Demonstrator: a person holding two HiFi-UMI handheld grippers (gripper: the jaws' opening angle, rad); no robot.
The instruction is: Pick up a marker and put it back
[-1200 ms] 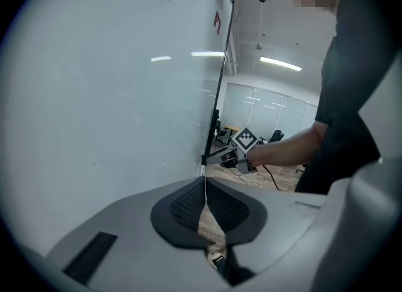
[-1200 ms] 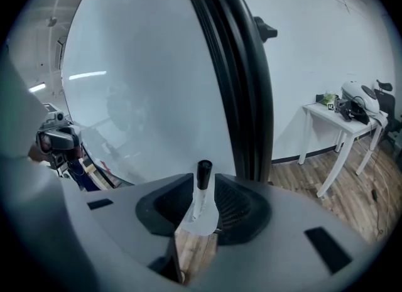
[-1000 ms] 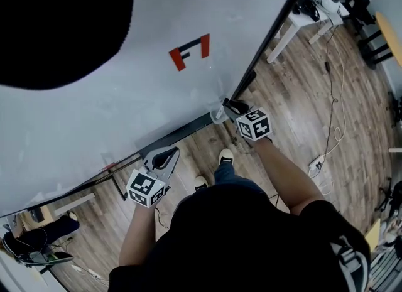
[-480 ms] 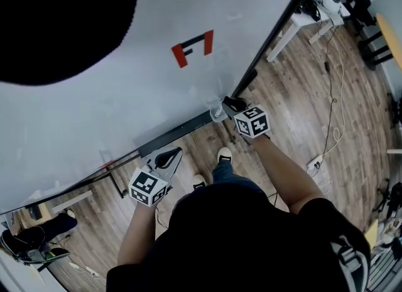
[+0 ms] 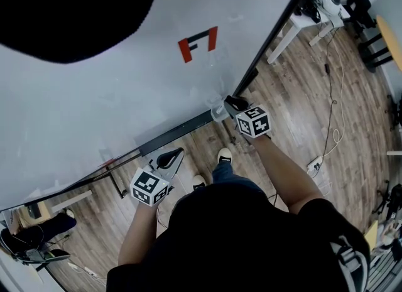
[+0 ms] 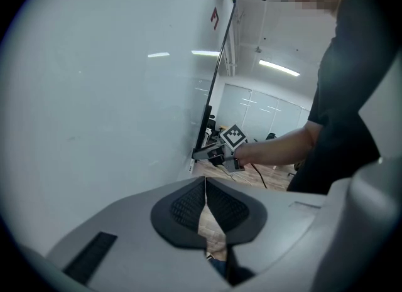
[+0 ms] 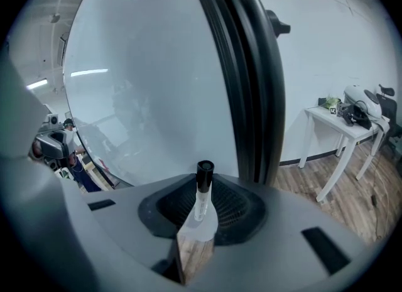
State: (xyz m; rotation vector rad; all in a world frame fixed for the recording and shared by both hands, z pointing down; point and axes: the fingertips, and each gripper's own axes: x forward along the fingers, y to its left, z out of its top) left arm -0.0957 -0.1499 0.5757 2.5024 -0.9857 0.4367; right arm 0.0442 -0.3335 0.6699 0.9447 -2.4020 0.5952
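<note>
A marker point(image 7: 201, 204) with a white body and a black cap stands between the pads of my right gripper point(image 7: 202, 198). Its jaws have just been closing and now press on it. In the head view this gripper point(image 5: 233, 103) is at the right end of the whiteboard's black ledge point(image 5: 176, 135), with the marker point(image 5: 218, 112) at its tip. My left gripper point(image 5: 169, 157) hangs lower left, just below the ledge. Its pads point(image 6: 188, 204) meet with nothing between them. The left gripper view also shows the right gripper point(image 6: 210, 153) by the board's edge.
The whiteboard point(image 5: 125, 96) carries a red mark point(image 5: 198, 44), and its black frame point(image 5: 276, 27) runs up to the right. A white table point(image 5: 301, 21) with gear stands beyond it. Cables point(image 5: 333, 127) lie on the wooden floor. The person's shoes point(image 5: 225, 156) are under the ledge.
The right gripper stays at the ledge's end with the marker at its tip. The left gripper has barely shifted. The head view has drifted slightly.
</note>
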